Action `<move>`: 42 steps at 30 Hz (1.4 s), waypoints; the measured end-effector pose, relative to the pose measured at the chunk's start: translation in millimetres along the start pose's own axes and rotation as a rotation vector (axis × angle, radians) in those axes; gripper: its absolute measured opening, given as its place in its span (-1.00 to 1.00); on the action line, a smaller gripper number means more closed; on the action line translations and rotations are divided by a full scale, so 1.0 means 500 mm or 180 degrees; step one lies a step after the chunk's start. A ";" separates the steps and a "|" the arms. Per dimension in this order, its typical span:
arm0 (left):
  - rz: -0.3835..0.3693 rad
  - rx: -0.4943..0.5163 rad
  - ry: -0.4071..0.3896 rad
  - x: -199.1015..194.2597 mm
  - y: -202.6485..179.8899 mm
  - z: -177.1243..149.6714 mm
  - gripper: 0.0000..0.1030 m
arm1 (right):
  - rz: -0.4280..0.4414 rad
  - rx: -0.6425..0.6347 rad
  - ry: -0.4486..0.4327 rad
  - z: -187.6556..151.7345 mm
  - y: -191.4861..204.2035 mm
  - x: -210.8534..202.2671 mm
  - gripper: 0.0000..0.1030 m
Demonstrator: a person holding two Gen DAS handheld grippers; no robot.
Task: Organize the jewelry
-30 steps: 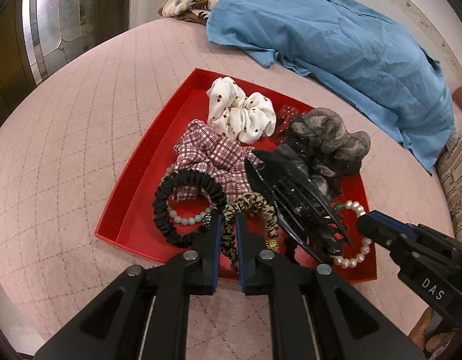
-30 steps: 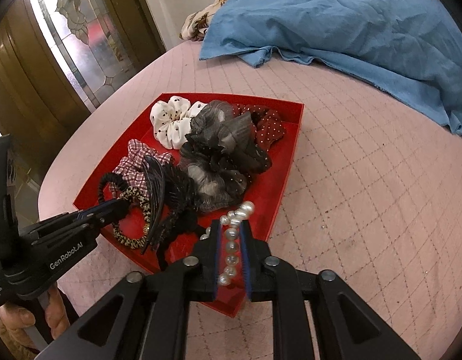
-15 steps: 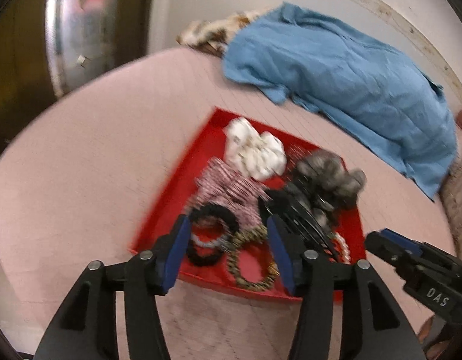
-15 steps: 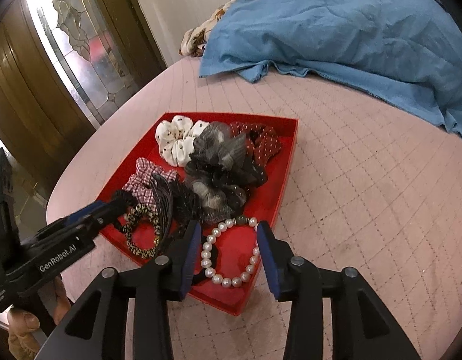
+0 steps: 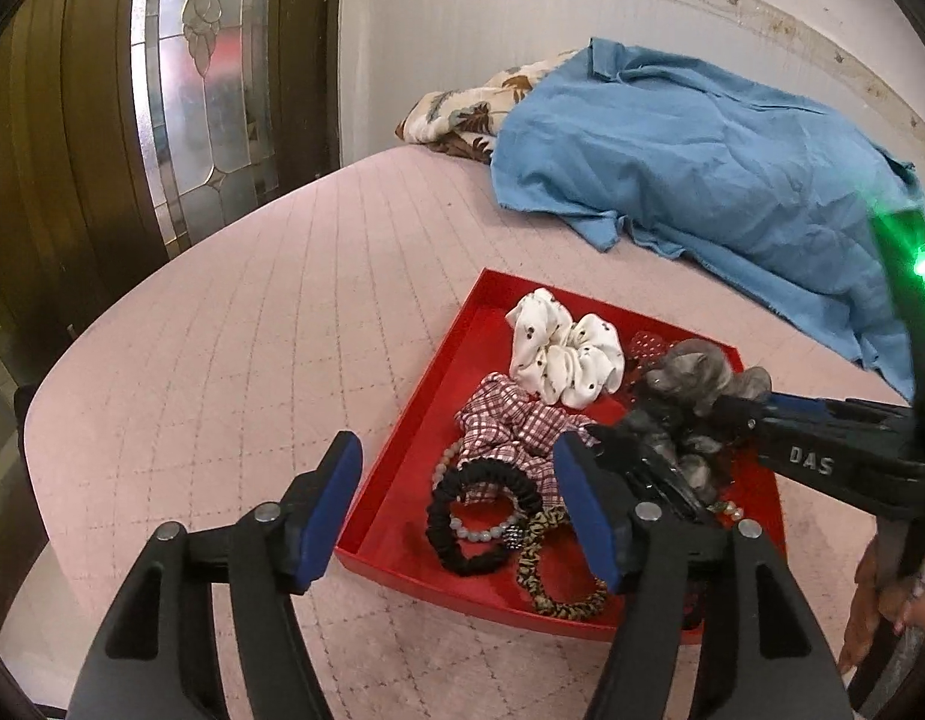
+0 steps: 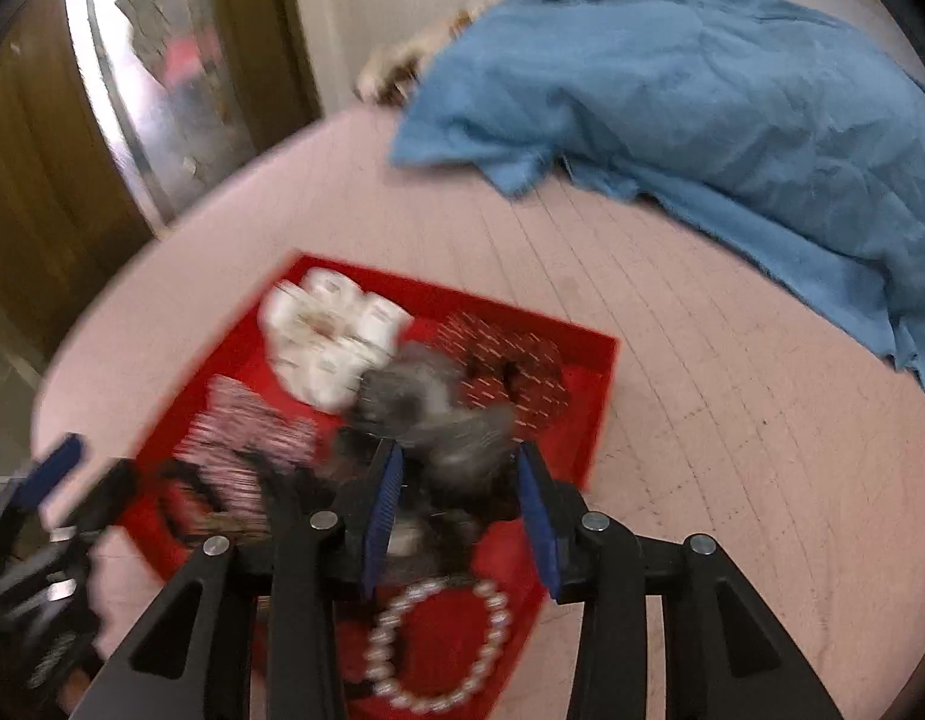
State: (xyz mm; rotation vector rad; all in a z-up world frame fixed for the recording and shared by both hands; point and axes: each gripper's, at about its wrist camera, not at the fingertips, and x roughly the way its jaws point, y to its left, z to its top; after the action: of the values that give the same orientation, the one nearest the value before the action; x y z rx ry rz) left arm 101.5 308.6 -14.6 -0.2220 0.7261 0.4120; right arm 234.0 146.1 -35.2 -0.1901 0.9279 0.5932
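A red tray (image 5: 402, 468) on the pink quilted bed holds a white dotted scrunchie (image 5: 564, 357), a plaid scrunchie (image 5: 510, 426), a grey scrunchie (image 5: 696, 372), a black coil hair tie (image 5: 480, 516), a leopard hair tie (image 5: 558, 582) and a bead bracelet (image 5: 480, 534). My left gripper (image 5: 456, 498) is open and empty above the tray's near left edge. My right gripper (image 6: 456, 510) is open over the tray (image 6: 588, 438), above the grey scrunchie (image 6: 432, 402). A pearl bracelet (image 6: 438, 642) lies in the tray below it. This view is blurred.
A blue cloth (image 5: 702, 174) and a floral cloth (image 5: 468, 108) lie at the back of the bed. A wooden door with patterned glass (image 5: 204, 78) stands at the left. The bed edge curves off at the left.
Both grippers opened and pulled back up from the tray. The left let go of the leopard hair tie; the right let go of the pearl bracelet, which now lies in the tray.
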 end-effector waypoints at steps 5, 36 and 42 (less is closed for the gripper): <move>0.0082 -0.0069 -0.0005 0.003 0.009 0.003 0.27 | 0.0008 0.0159 -0.0050 -0.012 -0.036 -0.010 -0.18; 0.0059 0.0067 -0.0747 -0.321 -0.104 -0.065 1.00 | -0.0045 0.0778 -0.0857 -0.328 -0.144 -0.349 0.49; 0.0086 0.0445 -0.0460 -0.320 -0.168 -0.118 1.00 | -0.0295 0.0651 -0.0960 -0.358 -0.134 -0.379 0.59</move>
State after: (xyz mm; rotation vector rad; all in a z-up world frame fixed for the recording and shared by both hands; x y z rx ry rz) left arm -4.6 167.4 56.0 -0.0502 0.6133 0.3968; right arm 60.7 -56.5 2.9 0.0402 0.6775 0.4235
